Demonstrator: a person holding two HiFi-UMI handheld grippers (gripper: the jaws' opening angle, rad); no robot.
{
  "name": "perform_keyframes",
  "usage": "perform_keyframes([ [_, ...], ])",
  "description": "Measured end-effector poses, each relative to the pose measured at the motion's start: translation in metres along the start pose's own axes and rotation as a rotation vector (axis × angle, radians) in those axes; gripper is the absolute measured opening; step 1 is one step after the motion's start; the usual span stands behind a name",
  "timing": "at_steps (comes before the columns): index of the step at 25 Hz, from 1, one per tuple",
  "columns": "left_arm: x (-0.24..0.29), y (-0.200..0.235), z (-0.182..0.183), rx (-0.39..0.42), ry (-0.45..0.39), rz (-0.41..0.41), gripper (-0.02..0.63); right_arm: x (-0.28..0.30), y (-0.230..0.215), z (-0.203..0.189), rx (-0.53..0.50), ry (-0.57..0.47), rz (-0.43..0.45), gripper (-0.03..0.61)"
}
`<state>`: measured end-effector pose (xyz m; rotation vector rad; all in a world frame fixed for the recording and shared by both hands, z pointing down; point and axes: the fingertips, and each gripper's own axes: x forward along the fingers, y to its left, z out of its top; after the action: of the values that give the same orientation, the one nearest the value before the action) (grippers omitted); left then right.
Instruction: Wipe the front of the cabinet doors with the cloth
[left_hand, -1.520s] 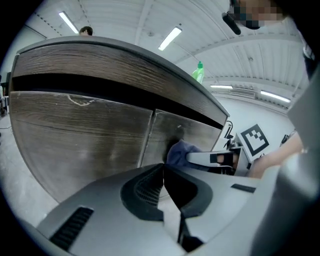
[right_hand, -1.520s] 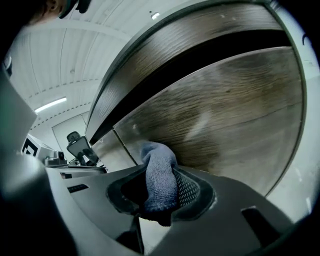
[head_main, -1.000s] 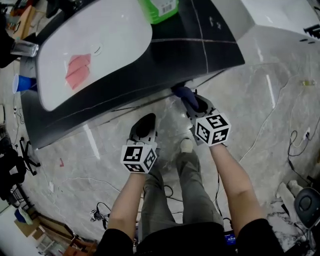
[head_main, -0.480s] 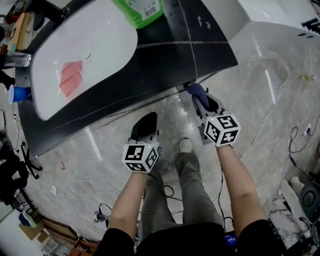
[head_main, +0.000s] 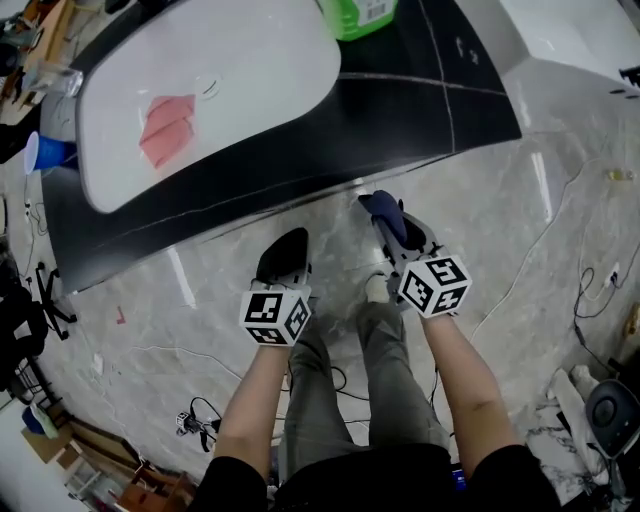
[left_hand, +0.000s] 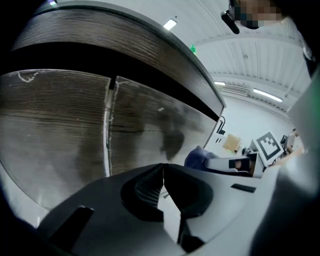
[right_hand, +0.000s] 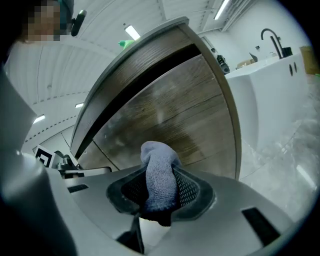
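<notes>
A blue-grey cloth (right_hand: 158, 161) is bunched between the jaws of my right gripper (right_hand: 160, 192), which is shut on it. In the head view the cloth (head_main: 381, 207) sits just in front of the dark counter's edge (head_main: 300, 185), low before the cabinet. The wood-grain cabinet door (right_hand: 175, 112) fills the right gripper view behind the cloth; I cannot tell whether they touch. My left gripper (head_main: 283, 245) hangs beside it to the left, shut (left_hand: 162, 166) with nothing in it. It faces two doors (left_hand: 55, 130) with a seam (left_hand: 107, 135) between them.
On the counter lie a white sink basin (head_main: 220, 70), a pink sponge (head_main: 165, 127) and a green bottle (head_main: 360, 14). A blue cup (head_main: 44, 154) stands at the left. Cables (head_main: 198, 415) trail over the marble floor. The person's shoe (head_main: 376, 289) is under the grippers.
My right gripper slid the cloth right along the cabinet front, then drew back a little from under the counter's edge. The left gripper has barely moved.
</notes>
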<state>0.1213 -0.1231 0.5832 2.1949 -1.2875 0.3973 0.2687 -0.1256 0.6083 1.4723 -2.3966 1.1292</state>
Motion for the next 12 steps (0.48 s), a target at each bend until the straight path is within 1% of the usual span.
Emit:
perform_keyframes([
  [7, -0.037, 0.047, -0.008, -0.037, -0.016, 0.069, 0.006, 0.036, 0.059, -0.027, -0.049, 0.072, 0.085, 0.114],
  [12, -0.059, 0.075, -0.018, -0.064, -0.022, 0.11, 0.006, 0.061, 0.098, -0.055, -0.094, 0.138, 0.144, 0.114],
])
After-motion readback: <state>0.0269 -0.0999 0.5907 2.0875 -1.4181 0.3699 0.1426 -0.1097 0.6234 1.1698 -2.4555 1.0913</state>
